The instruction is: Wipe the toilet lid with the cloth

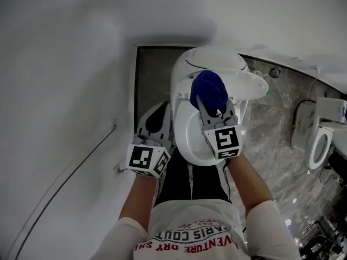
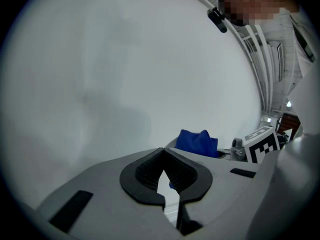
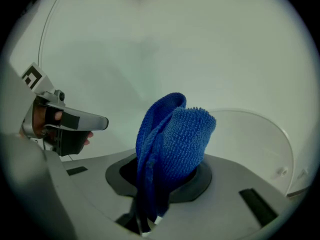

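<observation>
head view: right gripper (image 1: 212,111) is clamped on a blue cloth (image 1: 209,88). the bunched end sticks out past the tips, over the far end of the white toilet lid (image 1: 190,137), close to the tank. can't tell from here if the cloth is touching the lid. left gripper (image 1: 154,124) sits off the toilet's left side, near the wall, and carries nothing.

left gripper view: pads are closed together at the tips with nothing between them. the cloth (image 2: 199,143) shows to the right, with the other gripper's marker cube just beside it.

right gripper view: jaws are pinched on the cloth's (image 3: 172,149) folded lower part. a thick terry wad stands up above the pads and a white surface fills the background. contact isn't readable here either.

handling, my read: microfibre, light, soft and floppy, with no stiffness of its own. the wad should squash flat under pressure and grip by friction, not slide. the current hold low on the fold looks right, since it leaves plenty of free pile to wipe with. the lid is smooth, hard plastic, so moderate pressure should do. main risk is the cloth creeping out of the pinch on long strokes.
</observation>
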Demonstrator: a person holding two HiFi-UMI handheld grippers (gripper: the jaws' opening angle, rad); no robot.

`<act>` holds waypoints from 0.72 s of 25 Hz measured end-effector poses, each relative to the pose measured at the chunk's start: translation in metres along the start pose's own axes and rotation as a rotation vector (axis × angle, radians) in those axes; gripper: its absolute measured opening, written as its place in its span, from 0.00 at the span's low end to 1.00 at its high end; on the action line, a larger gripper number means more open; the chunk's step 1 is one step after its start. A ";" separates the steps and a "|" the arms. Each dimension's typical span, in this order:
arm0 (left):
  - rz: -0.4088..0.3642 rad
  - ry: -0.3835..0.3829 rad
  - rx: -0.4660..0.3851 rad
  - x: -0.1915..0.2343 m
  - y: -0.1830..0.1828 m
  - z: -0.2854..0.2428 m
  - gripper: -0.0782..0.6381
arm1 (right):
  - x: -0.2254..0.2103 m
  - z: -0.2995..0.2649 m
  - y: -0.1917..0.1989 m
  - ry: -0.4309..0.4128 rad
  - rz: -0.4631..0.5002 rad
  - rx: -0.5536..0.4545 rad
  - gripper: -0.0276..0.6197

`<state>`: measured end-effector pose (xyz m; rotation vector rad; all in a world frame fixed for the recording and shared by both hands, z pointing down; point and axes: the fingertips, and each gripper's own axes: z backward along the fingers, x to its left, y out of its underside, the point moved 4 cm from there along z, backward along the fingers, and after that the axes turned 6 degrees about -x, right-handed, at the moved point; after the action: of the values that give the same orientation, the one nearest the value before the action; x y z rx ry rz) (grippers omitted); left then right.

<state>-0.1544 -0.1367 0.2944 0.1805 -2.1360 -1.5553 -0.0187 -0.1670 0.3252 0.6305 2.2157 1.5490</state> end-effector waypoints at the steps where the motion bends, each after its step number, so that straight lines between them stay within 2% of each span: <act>1: 0.015 -0.014 0.005 0.002 0.006 0.000 0.12 | -0.001 -0.005 0.004 -0.009 0.000 -0.004 0.19; 6: 0.025 -0.037 0.043 0.005 0.028 -0.004 0.12 | -0.008 -0.030 0.016 -0.012 -0.032 -0.026 0.19; 9: -0.009 -0.011 0.053 -0.005 0.033 -0.004 0.12 | -0.016 -0.033 0.020 0.002 -0.062 -0.028 0.19; 13: -0.047 0.015 0.064 -0.019 0.034 -0.007 0.12 | -0.033 -0.028 0.018 0.038 -0.046 -0.024 0.19; 18: -0.013 0.021 0.063 -0.034 0.037 -0.012 0.12 | -0.064 -0.012 0.019 0.092 -0.042 -0.026 0.19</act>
<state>-0.1125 -0.1213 0.3211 0.2312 -2.1734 -1.4880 0.0308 -0.2056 0.3494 0.5118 2.2563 1.6136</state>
